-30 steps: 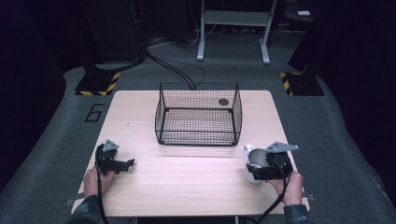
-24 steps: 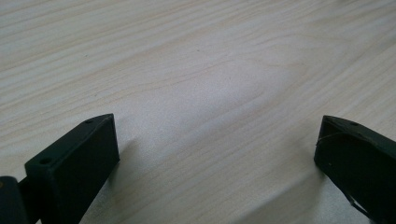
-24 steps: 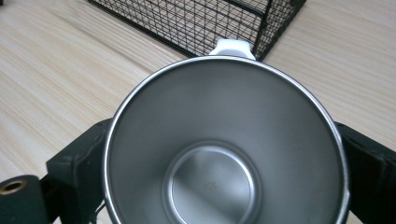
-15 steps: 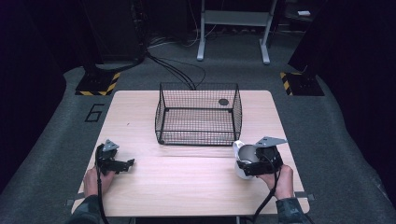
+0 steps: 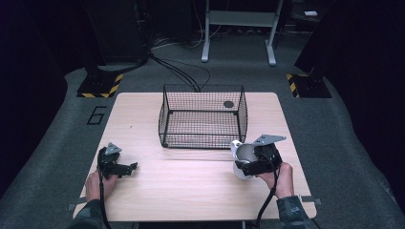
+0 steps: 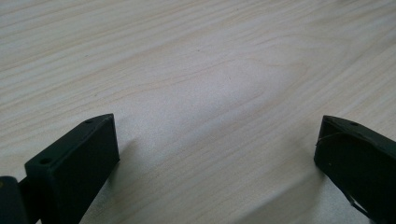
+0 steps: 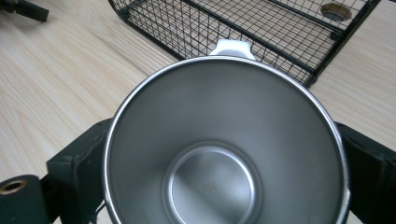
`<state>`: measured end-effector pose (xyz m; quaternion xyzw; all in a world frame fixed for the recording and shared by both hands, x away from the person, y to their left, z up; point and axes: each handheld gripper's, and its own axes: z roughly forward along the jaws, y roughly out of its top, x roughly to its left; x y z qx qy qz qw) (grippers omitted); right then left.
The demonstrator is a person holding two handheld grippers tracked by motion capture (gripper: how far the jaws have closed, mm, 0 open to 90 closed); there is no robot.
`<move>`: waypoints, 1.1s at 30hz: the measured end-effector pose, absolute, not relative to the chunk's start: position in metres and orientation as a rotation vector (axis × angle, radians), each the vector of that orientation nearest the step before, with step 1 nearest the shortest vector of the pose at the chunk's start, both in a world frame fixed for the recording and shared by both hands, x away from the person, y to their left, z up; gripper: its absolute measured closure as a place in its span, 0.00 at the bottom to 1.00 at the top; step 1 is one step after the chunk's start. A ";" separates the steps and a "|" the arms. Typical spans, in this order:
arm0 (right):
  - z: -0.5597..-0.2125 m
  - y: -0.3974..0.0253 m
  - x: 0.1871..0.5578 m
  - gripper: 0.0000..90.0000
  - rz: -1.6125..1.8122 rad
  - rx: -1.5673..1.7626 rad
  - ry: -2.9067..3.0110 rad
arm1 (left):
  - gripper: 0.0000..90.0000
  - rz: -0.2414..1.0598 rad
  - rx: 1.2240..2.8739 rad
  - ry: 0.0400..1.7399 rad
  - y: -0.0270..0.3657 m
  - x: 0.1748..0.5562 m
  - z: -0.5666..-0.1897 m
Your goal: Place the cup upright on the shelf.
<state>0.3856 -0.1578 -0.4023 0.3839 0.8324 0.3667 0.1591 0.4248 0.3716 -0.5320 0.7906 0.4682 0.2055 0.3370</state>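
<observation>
Right tool [image 5: 244, 162] clamped on a steel cup [image 5: 244, 153] (white handle toward the wire basket [image 5: 203, 117]), held just in front of the basket's near right corner. Left tool [image 5: 125, 168], jaws spread apart, low over the bare bench [image 5: 191, 186].

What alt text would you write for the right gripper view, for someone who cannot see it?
A steel cup with a white handle is clamped between the black right tongs, its empty inside facing the camera. Beyond it a black wire basket stands on the pale wooden table, with the left tongs at the top left corner.
</observation>
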 end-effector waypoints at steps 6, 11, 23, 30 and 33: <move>-0.397 -0.149 0.391 0.07 1.059 1.076 2.392 | 0.00 0.536 2.061 1.220 0.372 0.425 -0.532; -0.393 -0.144 0.394 0.07 1.073 1.060 2.402 | 0.00 0.536 2.060 1.220 0.372 0.425 -0.532; -0.377 -0.130 0.404 0.07 1.089 1.025 2.416 | 0.00 0.535 2.061 1.220 0.372 0.425 -0.532; -0.369 -0.123 0.411 0.07 1.100 1.013 2.417 | 0.00 0.536 2.061 1.219 0.372 0.425 -0.532; -0.365 -0.120 0.413 0.07 1.108 1.004 2.415 | 0.00 0.536 2.061 1.220 0.372 0.425 -0.532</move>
